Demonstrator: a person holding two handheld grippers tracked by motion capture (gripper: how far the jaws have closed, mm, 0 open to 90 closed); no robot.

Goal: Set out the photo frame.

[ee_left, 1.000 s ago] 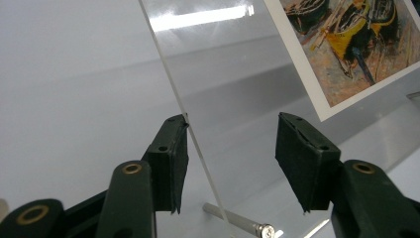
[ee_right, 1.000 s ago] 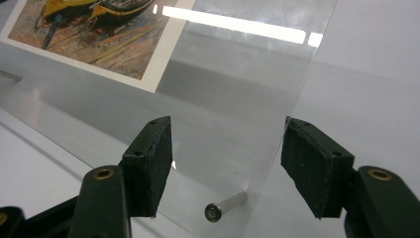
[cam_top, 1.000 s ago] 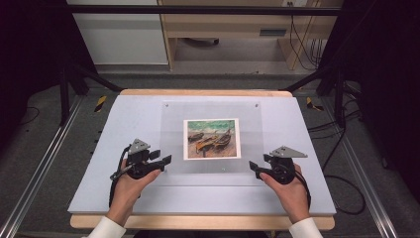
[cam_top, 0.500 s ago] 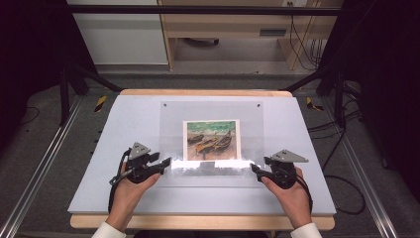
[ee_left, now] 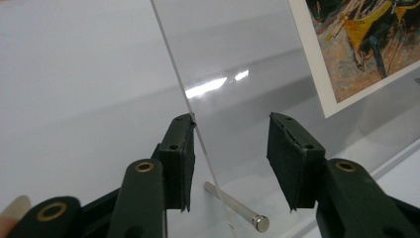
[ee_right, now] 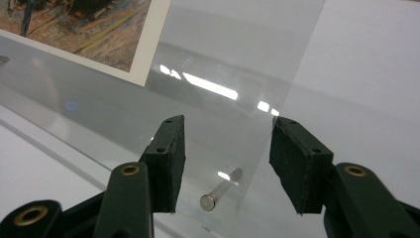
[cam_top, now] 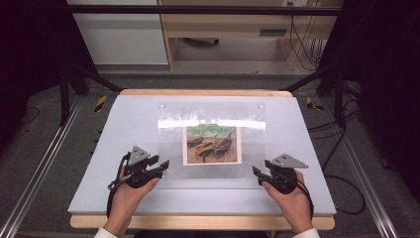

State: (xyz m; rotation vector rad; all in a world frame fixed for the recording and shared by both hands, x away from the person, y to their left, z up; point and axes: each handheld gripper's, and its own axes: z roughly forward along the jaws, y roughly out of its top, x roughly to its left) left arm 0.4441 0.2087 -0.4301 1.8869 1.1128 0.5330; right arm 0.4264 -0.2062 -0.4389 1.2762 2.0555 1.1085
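Two grippers low in high view: left gripper (cam_top: 165, 165) at lower left, right gripper (cam_top: 255, 172) at lower right, jaws part open, just been closing, straddling near corners of clear acrylic sheet (cam_top: 212, 116), not yet pinching. Metal pin (ee_left: 236, 207) between jaws. Farther up, boat picture (cam_top: 212, 144) under sheet, frame centre, on white board (cam_top: 124, 119).

Grey floor (cam_top: 44, 148) around table (cam_top: 198, 222); wooden desk (cam_top: 233, 25) and white cabinet (cam_top: 119, 39) behind; cables (cam_top: 302, 34) at right.
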